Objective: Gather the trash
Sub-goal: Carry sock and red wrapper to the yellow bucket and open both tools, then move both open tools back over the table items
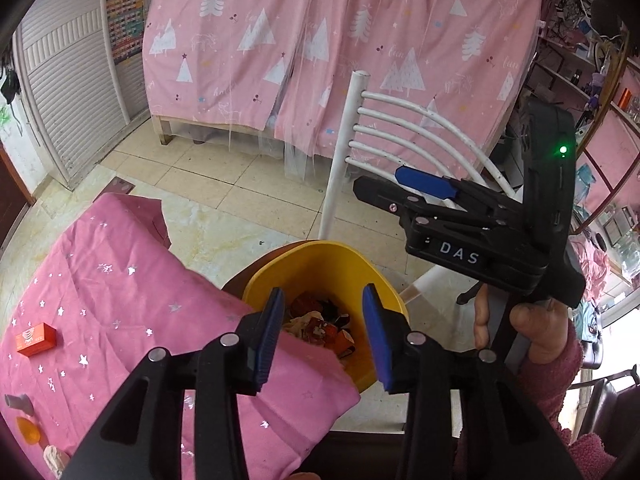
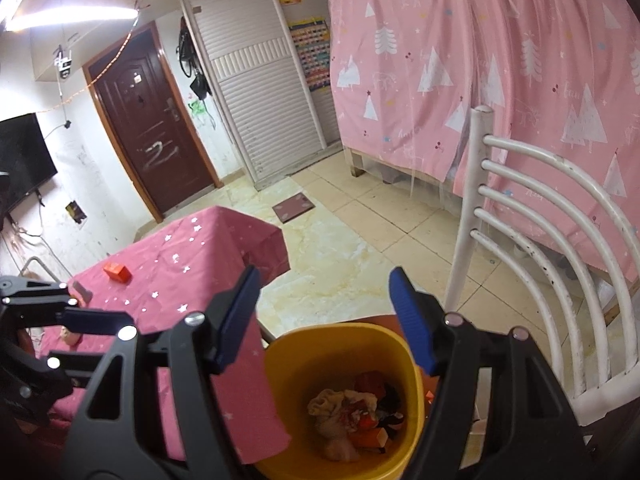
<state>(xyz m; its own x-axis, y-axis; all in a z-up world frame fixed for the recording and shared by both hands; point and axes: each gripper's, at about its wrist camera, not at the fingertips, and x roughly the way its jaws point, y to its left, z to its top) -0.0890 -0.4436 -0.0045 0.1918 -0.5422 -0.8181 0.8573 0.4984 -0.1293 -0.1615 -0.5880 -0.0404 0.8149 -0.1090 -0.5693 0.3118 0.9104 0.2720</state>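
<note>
The bench [image 1: 120,280], draped in a pink star-print cloth, is carrying what is left to collect, and the yellow bin [image 2: 280,380] is standing just beside its edge, already holding crumpled wrappers and scraps. The left claw [image 1: 322,336] is hanging over the bin with its pads apart and nothing between them; the right claw [image 2: 324,320] is also gaping wide and empty above the rim. The orange box [image 1: 35,338] is lying on the cloth well apart from the bin; it looks light and stiff-sided, probably cardboard, so pinching across its narrow flat faces should serve best. The small orange cap [image 1: 28,430] and grey piece [image 1: 18,403] near the bench's near edge seem light, hard and prone to skidding.
</note>
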